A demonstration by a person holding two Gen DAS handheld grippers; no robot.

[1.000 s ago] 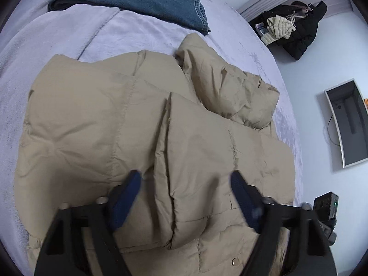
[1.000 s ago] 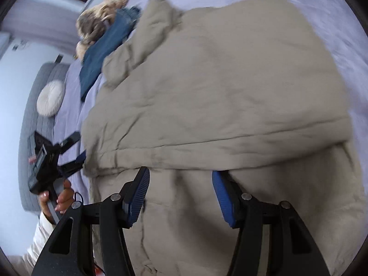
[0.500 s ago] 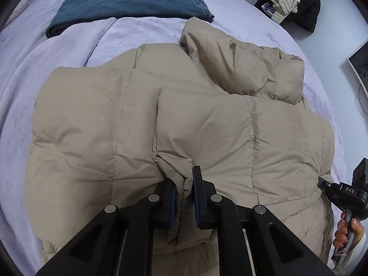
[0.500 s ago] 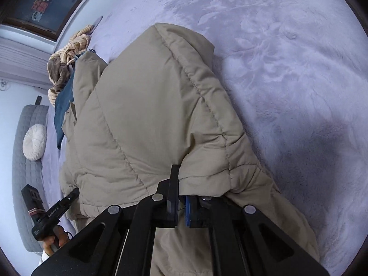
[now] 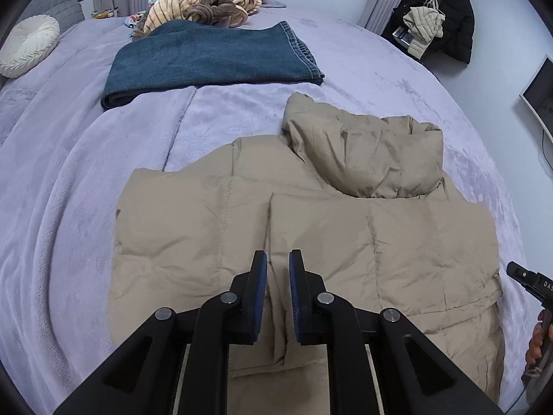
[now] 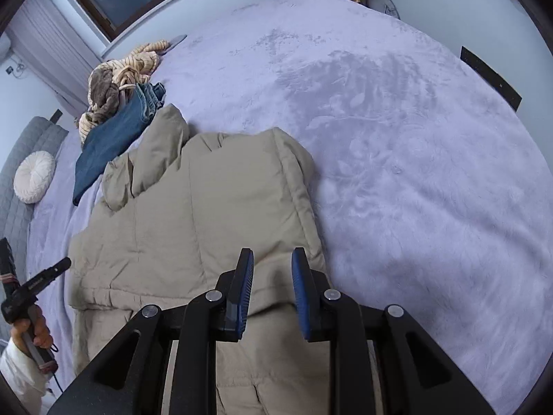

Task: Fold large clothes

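Note:
A beige puffer jacket (image 5: 345, 228) lies flat on the lilac bed, hood toward the far side, with its lower part folded up over the body. It also shows in the right wrist view (image 6: 193, 221). My left gripper (image 5: 277, 259) hovers over the fold's left edge, jaws a narrow gap apart, holding nothing. My right gripper (image 6: 271, 256) hovers over the fold's right end, jaws slightly apart and empty.
Folded blue jeans (image 5: 207, 58) lie beyond the jacket, with a striped and brown blanket heap (image 5: 207, 3) behind them. A round white cushion (image 5: 27, 45) sits far left. Dark coats (image 5: 435, 10) hang far right. The lilac bedspread (image 6: 414, 159) spreads to the right.
Both grippers were shut on the jacket's folded edge half a second ago; now both have let go, opened slightly and pulled back above the jacket, which lies folded.

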